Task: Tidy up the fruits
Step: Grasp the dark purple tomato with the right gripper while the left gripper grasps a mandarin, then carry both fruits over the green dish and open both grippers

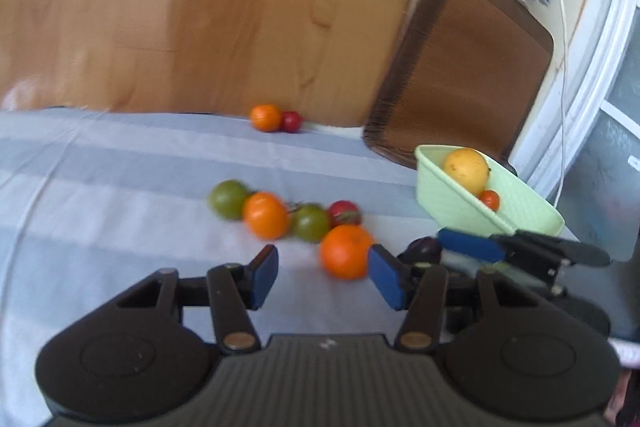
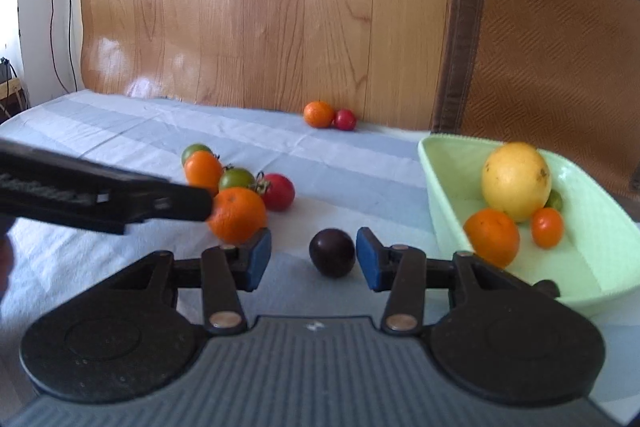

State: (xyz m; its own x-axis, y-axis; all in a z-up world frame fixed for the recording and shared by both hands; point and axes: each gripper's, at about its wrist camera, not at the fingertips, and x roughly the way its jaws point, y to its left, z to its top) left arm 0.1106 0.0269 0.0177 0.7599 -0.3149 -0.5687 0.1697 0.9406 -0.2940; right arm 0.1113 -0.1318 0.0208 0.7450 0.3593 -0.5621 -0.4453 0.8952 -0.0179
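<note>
A pale green basket (image 2: 448, 187) stands at the right and holds a yellow citrus (image 2: 515, 180), an orange and small tomatoes. My right gripper (image 2: 313, 259) is open with a dark plum (image 2: 332, 252) between its fingertips, on the cloth. My left gripper (image 1: 323, 277) is open and empty, just before a large orange (image 1: 345, 255). A cluster of green, orange and red fruits (image 1: 276, 213) lies behind it. The basket (image 1: 444, 203) and plum (image 1: 424, 247) also show in the left wrist view, with the right gripper's fingers (image 1: 468, 245) beside the plum.
An orange (image 2: 318, 113) and a red fruit (image 2: 345, 119) lie at the far edge by the wooden wall. A brown chair back (image 2: 540, 39) rises behind the basket. The table has a blue-grey striped cloth (image 2: 360, 163). The left gripper's body (image 2: 100, 197) crosses the right wrist view.
</note>
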